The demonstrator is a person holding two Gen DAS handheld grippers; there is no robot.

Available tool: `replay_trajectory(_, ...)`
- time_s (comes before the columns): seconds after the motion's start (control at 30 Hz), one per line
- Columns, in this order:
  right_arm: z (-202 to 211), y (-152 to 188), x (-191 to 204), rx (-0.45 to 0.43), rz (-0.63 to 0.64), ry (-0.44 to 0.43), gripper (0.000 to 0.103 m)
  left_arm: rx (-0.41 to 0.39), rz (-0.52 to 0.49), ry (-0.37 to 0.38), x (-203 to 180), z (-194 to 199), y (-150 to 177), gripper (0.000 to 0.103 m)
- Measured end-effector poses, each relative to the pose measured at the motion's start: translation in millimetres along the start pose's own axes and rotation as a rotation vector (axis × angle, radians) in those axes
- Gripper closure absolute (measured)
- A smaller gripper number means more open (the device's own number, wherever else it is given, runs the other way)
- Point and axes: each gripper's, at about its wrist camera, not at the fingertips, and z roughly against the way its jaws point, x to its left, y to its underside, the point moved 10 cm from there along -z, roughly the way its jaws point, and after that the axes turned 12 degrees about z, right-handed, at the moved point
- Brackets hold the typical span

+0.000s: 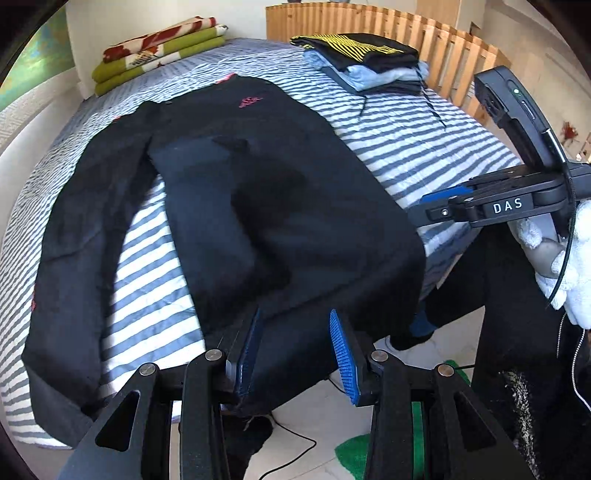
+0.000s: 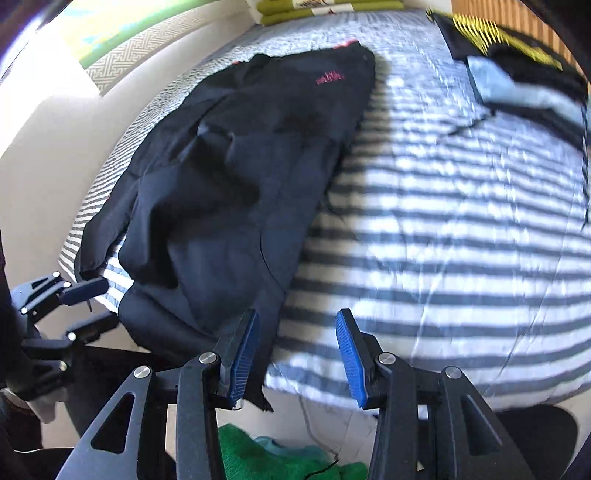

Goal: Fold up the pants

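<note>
Left wrist view looks steeply down over its own left claw (image 1: 295,354) from the bed's (image 1: 424,155) near edge, facing the far wooden headboard (image 1: 388,33) — close in. Right wrist view sits just rightward, same heading. Both share the black pants (image 1: 258,184) and far clothes stack (image 1: 362,62) — each glimpses the other claw.

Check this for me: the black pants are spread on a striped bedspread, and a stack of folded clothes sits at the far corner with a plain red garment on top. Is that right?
Not quite. The top garment of the stack of folded clothes is black with yellow stripes, not plain red, as the left wrist view shows. The rest holds: the black pants lie spread on the striped bedspread.
</note>
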Motion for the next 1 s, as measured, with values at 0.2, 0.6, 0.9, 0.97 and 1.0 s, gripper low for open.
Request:
replay_trajectory(0.2,-14,12,3,-0.001,-0.041,-0.103,0.063,0.004,-0.095,0.032,-45,-10,4,0.053)
replay_trajectory(0.6,-4,6,30,-0.030,-0.088,-0.337,0.101,-0.021,-0.137,0.072,-86,-13,3,0.036)
replay_trajectory(0.9,15,-27,51,-0.079,-0.139,-0.491,0.101,-0.074,-0.032,0.099,-84,-39,-30,0.038)
replay_trajectory(0.97,20,-33,54,-0.088,-0.138,-0.513,0.101,-0.081,-0.014,0.089,-79,-42,-34,0.070)
replay_trajectory(1.0,21,-35,55,-0.087,-0.138,-0.520,0.101,-0.080,0.000,0.093,-75,-43,-36,0.078)
